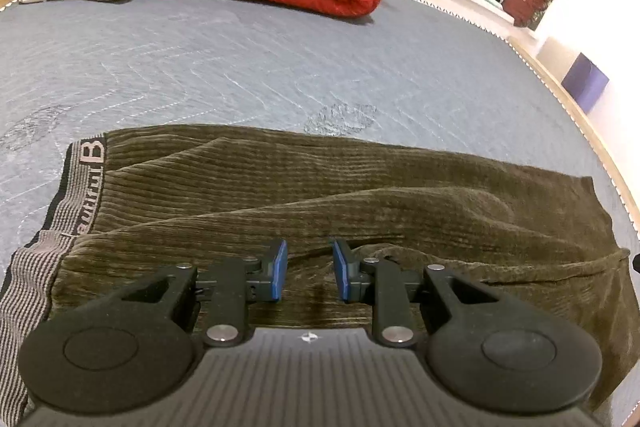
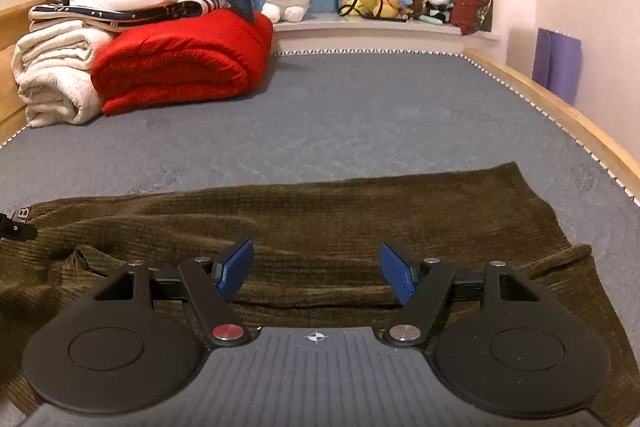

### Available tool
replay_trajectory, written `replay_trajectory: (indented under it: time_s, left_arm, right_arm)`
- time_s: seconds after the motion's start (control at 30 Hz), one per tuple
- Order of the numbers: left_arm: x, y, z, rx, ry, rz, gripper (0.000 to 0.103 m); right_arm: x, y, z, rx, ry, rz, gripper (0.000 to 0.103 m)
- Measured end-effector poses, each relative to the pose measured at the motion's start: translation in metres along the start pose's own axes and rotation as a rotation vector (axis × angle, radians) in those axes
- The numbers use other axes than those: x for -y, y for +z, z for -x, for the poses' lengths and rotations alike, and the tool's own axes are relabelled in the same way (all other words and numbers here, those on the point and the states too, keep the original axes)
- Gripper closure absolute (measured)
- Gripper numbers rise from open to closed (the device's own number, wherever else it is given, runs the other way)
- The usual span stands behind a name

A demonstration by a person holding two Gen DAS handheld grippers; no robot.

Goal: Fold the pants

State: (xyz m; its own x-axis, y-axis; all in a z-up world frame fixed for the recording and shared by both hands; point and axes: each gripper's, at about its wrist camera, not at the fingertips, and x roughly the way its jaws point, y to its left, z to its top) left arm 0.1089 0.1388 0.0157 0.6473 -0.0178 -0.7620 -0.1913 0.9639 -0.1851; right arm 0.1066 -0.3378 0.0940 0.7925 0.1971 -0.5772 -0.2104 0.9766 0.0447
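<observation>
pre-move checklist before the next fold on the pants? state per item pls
1. left gripper open, nothing between the blue pads: ok.
2. right gripper open wide, empty: ok.
3. olive corduroy pants laid lengthwise across the bed, one leg folded over the other: ok.
4. Fabric flat: not ok, a bunched ridge sits just ahead of the left gripper.
5. waistband visible and within the left side's working area: ok.
6. Landing space on the grey mattress beyond the pants, short of the red blanket: ok.
7. Near hem alignment: cannot tell, hidden under the grippers.
</observation>
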Motion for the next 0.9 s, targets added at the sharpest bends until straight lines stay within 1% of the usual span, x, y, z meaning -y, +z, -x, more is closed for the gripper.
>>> replay_trajectory:
  time_s: [0.1,0.27,0.3,0.33,0.4,0.5,0.57,0.6,0.63,0.67,0.7,0.73,0.77,0.83,0.87,0.9]
  left_arm:
    - [0.003,0.000,-0.002,0.006,0.008,-0.007,0.075]
    - [0.008,0.001,-0.002,0.037,-0.001,-0.033,0.075]
    - [0.009,0.002,-0.002,0.044,-0.003,-0.038,0.077]
    - [0.010,0.002,-0.001,0.050,-0.005,-0.040,0.087]
    - [0.012,0.004,-0.001,0.065,-0.008,-0.044,0.097]
    - [0.014,0.007,0.003,0.086,-0.024,-0.047,0.103]
    - [0.013,0.009,0.007,0.097,-0.031,-0.044,0.103]
    - [0.011,0.011,0.011,0.106,-0.034,-0.035,0.103]
    - [0.008,0.014,0.015,0.113,-0.037,-0.023,0.103]
    - [0.002,0.017,0.019,0.120,-0.040,-0.003,0.103]
    - [-0.005,0.020,0.024,0.124,-0.039,0.022,0.103]
    - [-0.011,0.023,0.027,0.123,-0.034,0.047,0.103]
    - [-0.021,0.028,0.031,0.113,-0.024,0.084,0.103]
    - [-0.037,0.038,0.037,0.094,-0.016,0.148,0.102]
    - [-0.045,0.045,0.039,0.094,-0.021,0.166,0.102]
    - [-0.052,0.054,0.038,0.095,-0.011,0.163,0.101]
  right_arm:
    - [0.004,-0.001,-0.006,-0.012,-0.001,-0.014,0.031]
    - [0.006,0.001,-0.014,-0.027,0.014,-0.029,0.031]
    - [0.007,0.000,-0.015,-0.027,0.017,-0.029,0.031]
    - [0.006,0.000,-0.016,-0.026,0.020,-0.029,0.031]
    - [0.005,0.002,-0.016,-0.023,0.027,-0.027,0.031]
    - [0.005,0.003,-0.015,-0.013,0.031,-0.030,0.031]
    - [0.006,0.003,-0.015,-0.005,0.030,-0.034,0.032]
    - [0.006,0.003,-0.015,-0.003,0.029,-0.036,0.040]
    - [0.006,0.003,-0.016,-0.004,0.027,-0.039,0.052]
    - [0.006,0.003,-0.018,-0.008,0.023,-0.045,0.058]
    - [0.008,0.004,-0.020,-0.013,0.020,-0.059,0.069]
    - [0.009,0.005,-0.022,-0.015,0.021,-0.076,0.077]
    - [0.011,0.007,-0.023,-0.020,0.026,-0.101,0.079]
    - [0.014,0.010,-0.024,-0.026,0.036,-0.140,0.080]
    - [0.015,0.012,-0.024,-0.025,0.041,-0.152,0.080]
    - [0.014,0.013,-0.023,-0.022,0.047,-0.158,0.080]
